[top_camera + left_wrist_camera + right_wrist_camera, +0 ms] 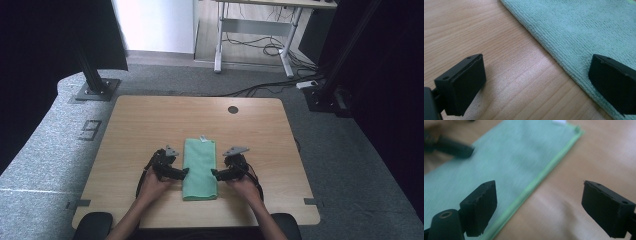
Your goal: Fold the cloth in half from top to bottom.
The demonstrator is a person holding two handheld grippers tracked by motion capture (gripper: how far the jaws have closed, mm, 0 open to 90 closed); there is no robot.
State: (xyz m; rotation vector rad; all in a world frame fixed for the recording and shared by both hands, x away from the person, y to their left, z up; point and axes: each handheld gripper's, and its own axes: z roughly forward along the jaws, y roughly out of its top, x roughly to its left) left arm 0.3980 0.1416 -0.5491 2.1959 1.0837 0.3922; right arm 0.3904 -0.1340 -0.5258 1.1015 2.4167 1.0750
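The green cloth (pixel 499 162) is smeared by motion blur in the right gripper view, and its near end is cut off by the lower edge beside the right gripper (pixel 539 207). The white tag (pixel 560 122) is clipped by the top edge beyond the jaws.

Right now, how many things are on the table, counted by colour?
Green: 1, the folded cloth
Black: 2, the left gripper and the right gripper, one at each long side of the cloth
Total: 3
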